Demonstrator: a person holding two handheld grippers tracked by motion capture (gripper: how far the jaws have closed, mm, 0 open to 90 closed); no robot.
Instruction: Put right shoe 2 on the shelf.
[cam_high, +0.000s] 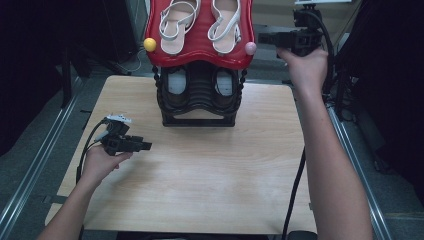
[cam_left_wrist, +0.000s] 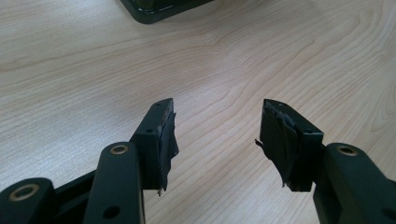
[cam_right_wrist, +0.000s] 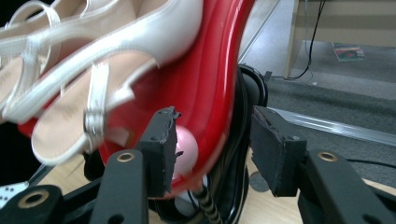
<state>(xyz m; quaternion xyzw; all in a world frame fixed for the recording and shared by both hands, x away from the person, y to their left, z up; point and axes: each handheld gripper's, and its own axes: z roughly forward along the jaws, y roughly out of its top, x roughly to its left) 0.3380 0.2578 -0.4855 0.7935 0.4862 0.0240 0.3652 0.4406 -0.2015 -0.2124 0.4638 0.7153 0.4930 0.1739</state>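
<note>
Red shoe-rack shelf (cam_high: 200, 50) with white sandals (cam_high: 226, 22) approached by right gripper (cam_right_wrist: 212, 144), jaws parted, pink knob (cam_right_wrist: 186, 151) between, ungripped. Left gripper (cam_left_wrist: 217, 135) held wide open, empty, over wooden table (cam_high: 200, 170).

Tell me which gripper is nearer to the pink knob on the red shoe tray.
Right. The right gripper is just beside the pink knob, open; the left gripper is far off, low over the wooden table.
</note>
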